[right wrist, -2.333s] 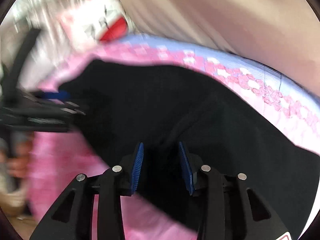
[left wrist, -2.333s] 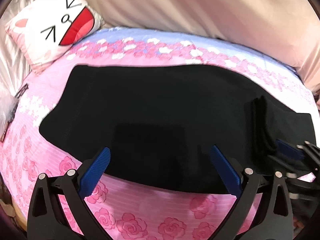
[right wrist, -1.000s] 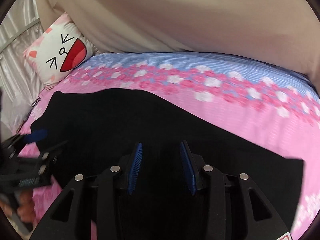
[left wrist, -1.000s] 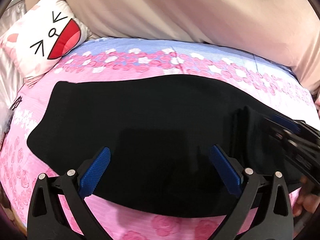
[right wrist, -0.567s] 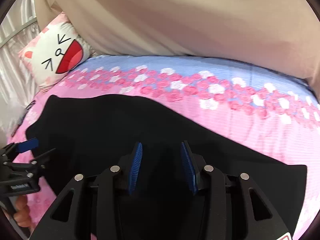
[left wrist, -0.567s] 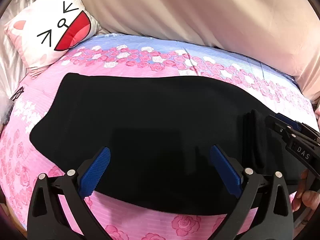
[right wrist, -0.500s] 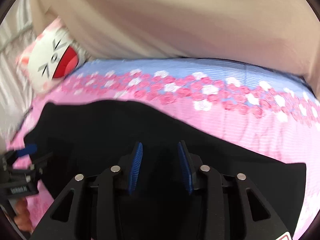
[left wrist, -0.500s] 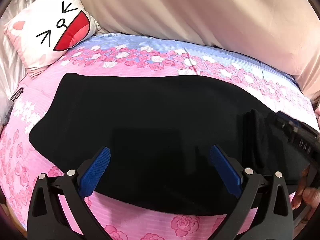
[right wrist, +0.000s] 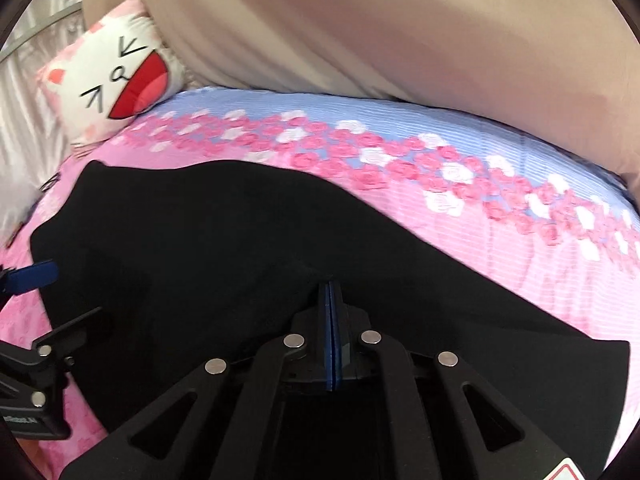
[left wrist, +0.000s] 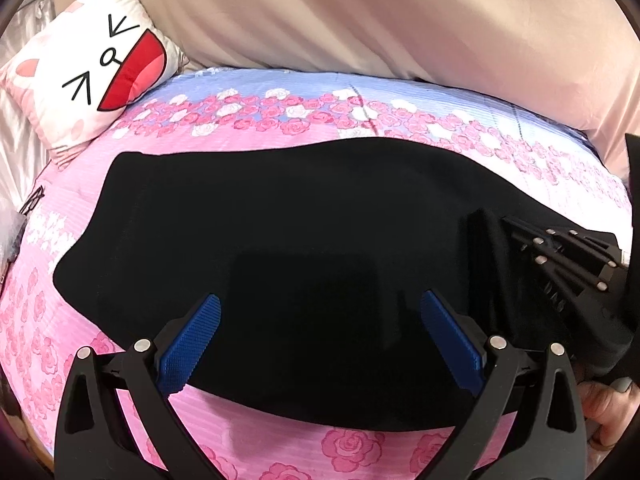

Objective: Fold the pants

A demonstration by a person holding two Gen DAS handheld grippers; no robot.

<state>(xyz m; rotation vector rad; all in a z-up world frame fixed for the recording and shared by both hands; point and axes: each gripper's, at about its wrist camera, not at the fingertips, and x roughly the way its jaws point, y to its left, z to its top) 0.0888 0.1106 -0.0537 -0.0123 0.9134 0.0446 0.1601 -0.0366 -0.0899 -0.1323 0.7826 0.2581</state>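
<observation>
Now pinched shut: right gripper [right wrist: 329,292], jaws just closed on a raised ridge of the black pants [left wrist: 280,248], spread mid-frame across the floral bedsheet [left wrist: 248,408]. Left gripper [left wrist: 320,344] spread wide, empty, above the near hem. First fold apparently ready to lift.

The right hand-held gripper [right wrist: 330,300] has just been closing and its blue pads meet edge to edge; whether black cloth of the pants [right wrist: 224,248] is pinched between them cannot be told, black lying on black; the right wrist view is motion-blurred, most at the pillow [right wrist: 112,84] and bed [right wrist: 500,216]; in the left wrist view the right gripper's tips are lost against a dark ridge of the pants [left wrist: 486,264]; a hand [left wrist: 608,412] is cut off by the lower right rim; small dark items [left wrist: 18,232] at the left rim are too small to identify.
</observation>
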